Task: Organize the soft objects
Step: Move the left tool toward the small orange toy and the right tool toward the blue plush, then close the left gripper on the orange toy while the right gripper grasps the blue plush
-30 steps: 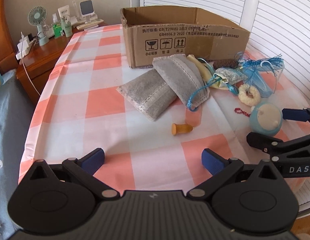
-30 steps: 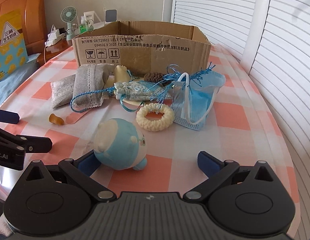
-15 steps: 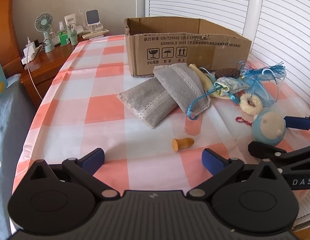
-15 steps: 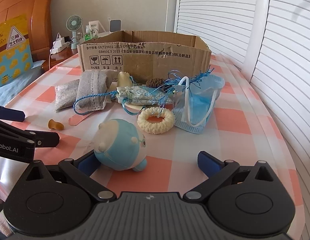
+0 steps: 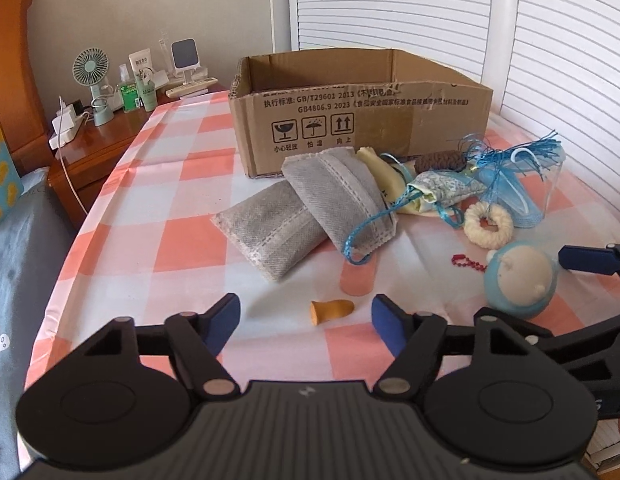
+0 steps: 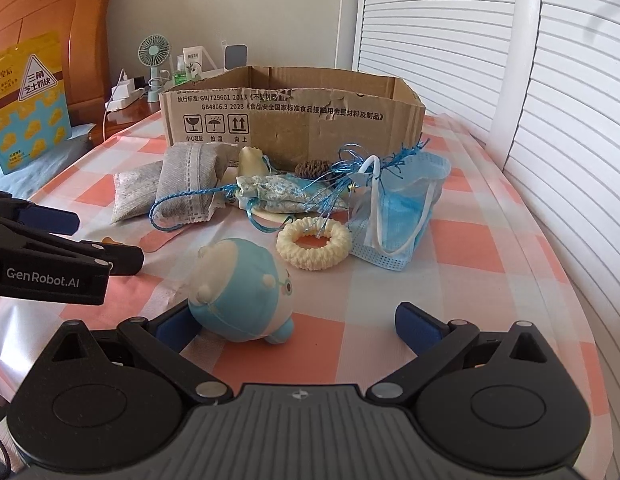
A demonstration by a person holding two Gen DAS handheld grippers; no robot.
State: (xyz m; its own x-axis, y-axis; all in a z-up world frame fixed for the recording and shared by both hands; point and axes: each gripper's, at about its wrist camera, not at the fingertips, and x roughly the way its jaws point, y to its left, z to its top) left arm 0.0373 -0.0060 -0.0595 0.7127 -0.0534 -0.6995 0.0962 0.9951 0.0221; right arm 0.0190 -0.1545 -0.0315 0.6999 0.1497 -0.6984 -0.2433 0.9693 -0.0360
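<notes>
The left gripper (image 5: pixel 305 320) tilts down, its jaws just narrowed yet apart around a small orange rubber cone (image 5: pixel 331 311). The right gripper (image 6: pixel 294 326) gapes beside the blue-and-cream plush toy (image 6: pixel 242 290), partly hiding it.

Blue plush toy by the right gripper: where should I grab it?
Grip the blue plush toy across its round body, coming straight in along the checked cloth. It lies on its side between the open fingers of the right gripper, nearer the left finger.
</notes>
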